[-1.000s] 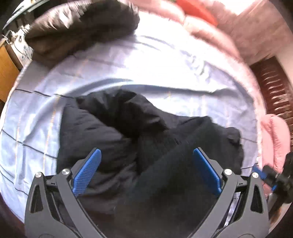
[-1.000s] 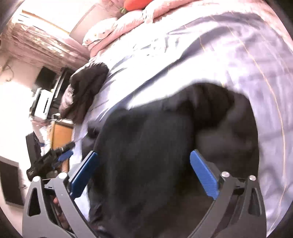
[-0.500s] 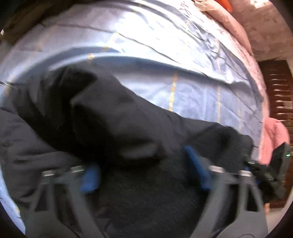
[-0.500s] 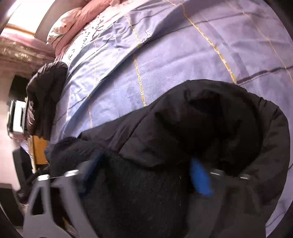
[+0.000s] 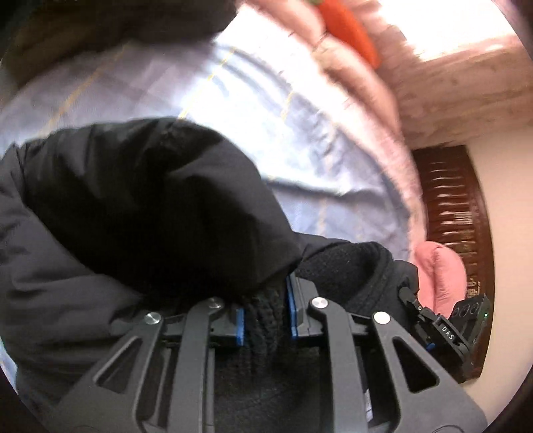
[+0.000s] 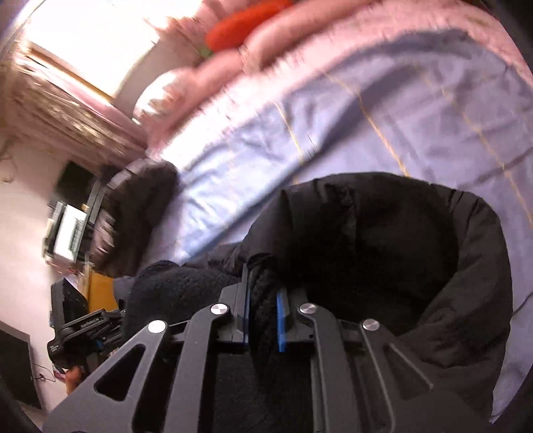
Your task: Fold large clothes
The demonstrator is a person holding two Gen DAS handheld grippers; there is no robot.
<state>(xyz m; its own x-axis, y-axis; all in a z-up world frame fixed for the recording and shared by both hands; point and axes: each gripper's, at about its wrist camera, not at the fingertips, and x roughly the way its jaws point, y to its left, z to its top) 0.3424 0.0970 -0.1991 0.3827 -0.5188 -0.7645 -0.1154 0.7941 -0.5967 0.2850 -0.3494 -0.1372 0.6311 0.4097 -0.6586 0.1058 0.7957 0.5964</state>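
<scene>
A large black jacket with a knit-lined edge lies bunched on a light blue bedsheet. My left gripper is shut on the jacket's black knit edge, the blue pads pinching a fold of it. In the right wrist view the jacket fills the lower middle, and my right gripper is shut on another fold of the same knit edge. The other gripper shows at the right edge of the left view and at the left edge of the right view.
A pink quilt with an orange carrot-shaped pillow lies along the far side of the bed. A dark brown coat sits at the bed's far left. A dark wooden headboard and a pink pillow are at the right.
Both grippers went from wide open over the jacket to shut on its knit edge. Both views have tilted up, showing more of the quilt and wall.
</scene>
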